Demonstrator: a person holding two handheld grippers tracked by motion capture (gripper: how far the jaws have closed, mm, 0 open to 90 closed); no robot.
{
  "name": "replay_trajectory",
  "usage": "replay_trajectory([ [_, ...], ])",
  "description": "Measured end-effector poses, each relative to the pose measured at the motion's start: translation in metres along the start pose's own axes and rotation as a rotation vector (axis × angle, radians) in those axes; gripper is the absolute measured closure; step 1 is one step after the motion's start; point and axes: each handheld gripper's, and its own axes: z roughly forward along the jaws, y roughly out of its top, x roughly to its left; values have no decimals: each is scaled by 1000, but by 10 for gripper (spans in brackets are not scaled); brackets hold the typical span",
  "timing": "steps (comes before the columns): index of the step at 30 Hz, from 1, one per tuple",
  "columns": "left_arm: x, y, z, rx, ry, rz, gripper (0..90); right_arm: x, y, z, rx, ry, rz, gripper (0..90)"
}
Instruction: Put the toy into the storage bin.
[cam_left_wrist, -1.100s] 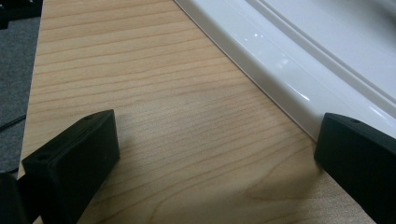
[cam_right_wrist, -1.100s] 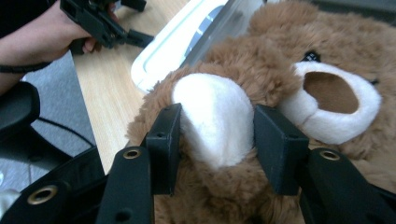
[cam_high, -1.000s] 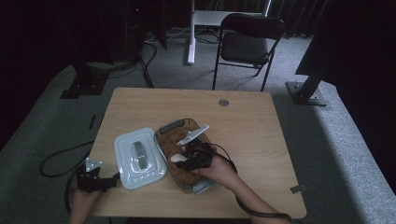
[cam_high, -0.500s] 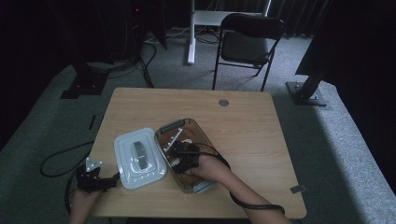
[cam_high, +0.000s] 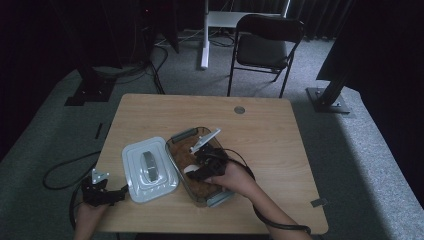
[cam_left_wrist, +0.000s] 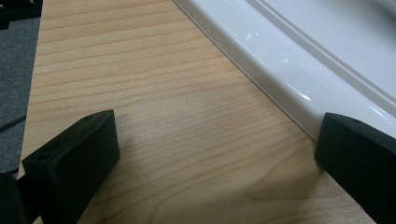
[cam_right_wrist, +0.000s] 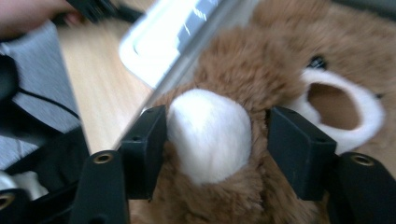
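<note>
1. High view: the plush bear (cam_high: 192, 167) lies in the clear box (cam_high: 220, 197) beside the white lid (cam_high: 150, 170); lift straight up, clear of the walls.
2. Left gripper view: left gripper (cam_left_wrist: 210, 154), spread, rests beside the lid; keep it parked.
3. Right gripper view: right gripper (cam_right_wrist: 215, 135), jaws just widened, straddles the bear's white paw (cam_right_wrist: 208, 133); squeeze firmly first.

Your right hand (cam_high: 235, 176) covers much of the plush toy (cam_high: 192, 162) in the clear container (cam_high: 216, 199). Your left gripper view cuts the white lid (cam_left_wrist: 299, 51) at its top and right edges. The lid's rim blurs in your right gripper view.
</note>
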Motion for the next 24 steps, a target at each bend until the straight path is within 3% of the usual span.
replay_trajectory([
  [10,0,0,0,0,0,0,6,-6,-16,-58,-157,-7,47,345],
  [14,0,0,0,-1,0,1,6,-10,-29,-74,-188,-26,63,378],
  [16,0,1,-2,22,5,-6,6,-11,-33,-78,-194,-35,66,395],
  [19,-2,6,-11,35,-20,0,6,-16,-46,-85,-194,-43,86,395],
  [21,-7,12,-22,16,-12,6,7,-19,-55,-88,-198,-53,104,395],
  [24,-18,24,-39,-24,-41,10,7,-24,-70,-90,-193,-63,124,411],
])
